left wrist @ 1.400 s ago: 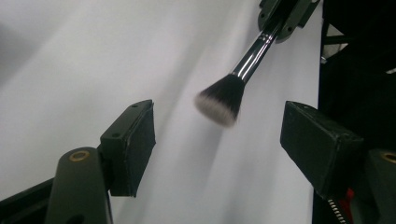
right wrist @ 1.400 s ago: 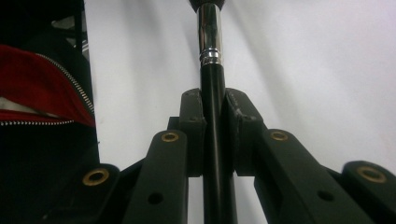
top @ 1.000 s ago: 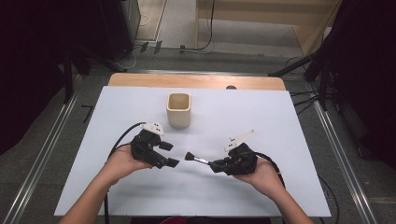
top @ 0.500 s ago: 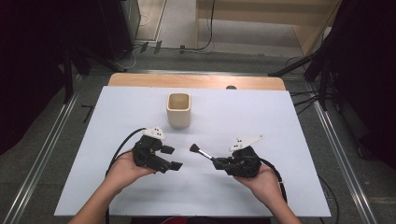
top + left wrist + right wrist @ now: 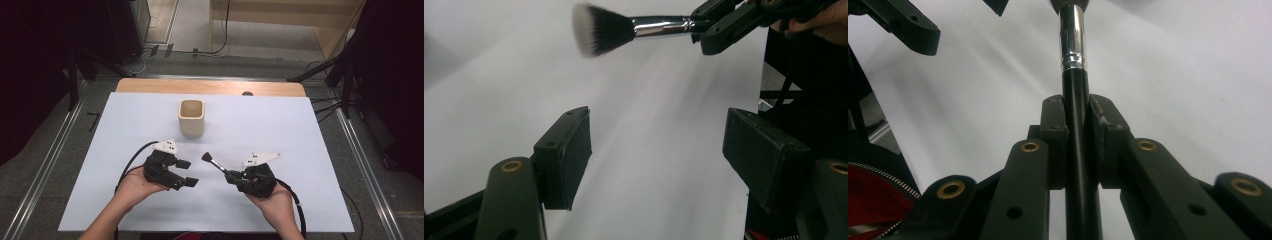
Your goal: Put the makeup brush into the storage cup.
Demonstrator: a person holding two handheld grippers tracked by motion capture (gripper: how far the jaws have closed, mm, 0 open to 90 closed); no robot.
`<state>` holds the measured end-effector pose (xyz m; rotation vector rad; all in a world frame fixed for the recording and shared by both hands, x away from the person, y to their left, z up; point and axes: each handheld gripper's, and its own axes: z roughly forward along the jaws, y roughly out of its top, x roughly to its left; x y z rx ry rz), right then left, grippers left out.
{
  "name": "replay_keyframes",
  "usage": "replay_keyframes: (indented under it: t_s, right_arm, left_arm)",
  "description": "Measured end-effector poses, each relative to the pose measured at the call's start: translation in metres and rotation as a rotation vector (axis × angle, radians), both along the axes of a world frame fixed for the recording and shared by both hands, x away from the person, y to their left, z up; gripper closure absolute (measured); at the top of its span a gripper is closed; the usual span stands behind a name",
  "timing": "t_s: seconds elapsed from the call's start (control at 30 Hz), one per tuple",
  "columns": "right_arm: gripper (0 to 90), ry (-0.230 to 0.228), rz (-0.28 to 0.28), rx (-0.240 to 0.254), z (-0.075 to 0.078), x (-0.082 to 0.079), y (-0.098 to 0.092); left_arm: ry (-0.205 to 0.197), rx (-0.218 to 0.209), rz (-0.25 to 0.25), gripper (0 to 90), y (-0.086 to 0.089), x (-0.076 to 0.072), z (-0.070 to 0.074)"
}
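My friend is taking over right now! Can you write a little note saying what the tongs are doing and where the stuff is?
Right tongs: shut on the makeup brush handle, bristles pointing toward the cup, held above the table.
Left tongs: open, holding nothing, beside the brush.
Cup: upright at the table's middle, farther back.
Done: brush picked up.
Left: probably drop the brush into the cup.

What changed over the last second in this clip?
The right tongs, shut on the brush, swung its head away from the person toward the cup and drew slightly right. The left tongs stayed open and empty, the cup in place.
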<state>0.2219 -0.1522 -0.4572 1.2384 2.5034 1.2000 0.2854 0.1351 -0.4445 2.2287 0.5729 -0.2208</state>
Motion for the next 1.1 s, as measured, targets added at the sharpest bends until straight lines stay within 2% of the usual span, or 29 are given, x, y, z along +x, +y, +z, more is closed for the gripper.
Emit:
replay_keyframes:
  t_s: [0.1,0.2,0.23,0.27,0.3,0.37,0.53,0.67,0.73,0.87,1.03,1.1]
  right_arm:
    - [79.5,-0.013,-0.020,0.003,0.000,-0.004,0.002]
    - [79.5,-0.020,-0.049,0.013,-0.002,-0.009,0.004]
    - [79.5,-0.021,-0.055,0.022,-0.002,-0.010,0.005]
    - [79.5,-0.029,-0.061,0.028,-0.004,-0.011,0.005]
    - [79.5,-0.029,-0.072,0.038,-0.005,-0.013,0.005]
    - [79.5,-0.037,-0.092,0.048,-0.008,-0.015,0.005]
    - [79.5,-0.068,-0.120,0.025,-0.013,-0.020,0.007]
    - [79.5,-0.089,-0.164,0.073,-0.021,-0.026,0.010]
    - [79.5,-0.095,-0.180,0.086,-0.025,-0.028,0.011]
    - [79.5,-0.094,-0.202,0.126,-0.031,-0.030,0.014]
    - [79.5,-0.100,-0.235,0.190,-0.036,-0.030,0.017]
    - [79.5,-0.101,-0.245,0.200,-0.037,-0.030,0.017]
  left_arm:
    - [-0.009,0.009,-0.005,28.6,-0.002,-0.002,0.000]
    - [0.000,0.009,-0.003,28.9,-0.003,-0.003,-0.001]
    - [0.006,0.026,0.000,28.4,-0.004,-0.003,-0.001]
    - [0.006,0.026,0.000,28.4,-0.004,-0.003,-0.001]
    - [0.027,0.013,-0.017,29.0,-0.005,-0.003,-0.001]
    - [0.029,0.007,-0.015,28.9,-0.005,-0.003,-0.001]
    - [0.048,-0.013,0.006,23.7,-0.005,-0.002,-0.002]
    - [0.038,-0.029,0.053,24.5,-0.004,0.000,-0.002]
    - [0.051,-0.033,0.071,24.5,-0.005,0.001,-0.003]
    - [0.047,-0.019,0.085,25.1,-0.008,-0.001,-0.005]
    - [0.027,-0.034,0.107,25.1,-0.009,-0.003,-0.004]
    - [0.024,-0.042,0.119,25.1,-0.009,-0.002,-0.004]
